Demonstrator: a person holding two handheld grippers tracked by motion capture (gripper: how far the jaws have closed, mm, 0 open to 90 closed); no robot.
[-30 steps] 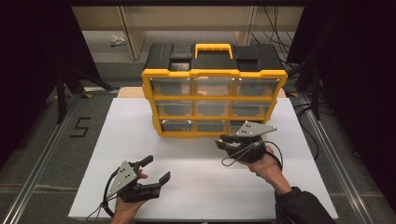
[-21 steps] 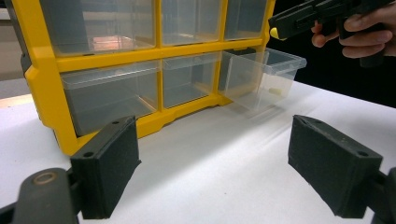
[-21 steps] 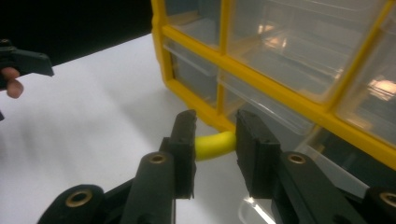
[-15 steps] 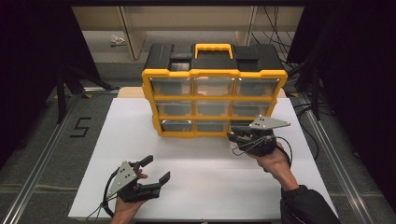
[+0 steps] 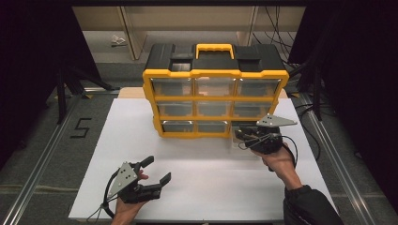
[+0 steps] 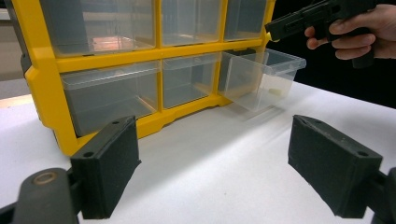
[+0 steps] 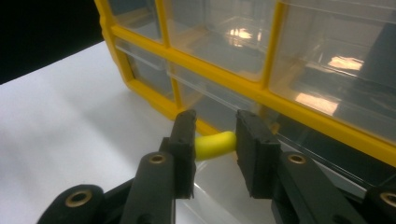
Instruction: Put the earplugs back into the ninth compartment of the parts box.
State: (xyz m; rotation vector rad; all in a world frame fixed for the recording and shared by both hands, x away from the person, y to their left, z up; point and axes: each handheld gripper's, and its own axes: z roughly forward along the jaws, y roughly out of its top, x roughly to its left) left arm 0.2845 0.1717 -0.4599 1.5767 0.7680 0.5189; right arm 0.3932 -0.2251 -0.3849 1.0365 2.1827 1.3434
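Yellow piece pinched over the open drawer, drop not yet made

My right gripper (image 7: 212, 140) is pressed onto a small curved yellow piece (image 7: 215, 144), holding it just above the pulled-out clear drawer (image 6: 261, 79) at the bottom right of the yellow organizer (image 5: 216, 93). As I judge it, drawer opening and pickup are done; releasing the piece into the drawer and pushing it shut remain. My left gripper (image 5: 152, 173) rests spread and empty on the white table (image 5: 202, 187), well short of the organizer.

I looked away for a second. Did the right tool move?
Yes. The right tool slid rightward along the yellow plastic drawer organizer, toward its right corner.
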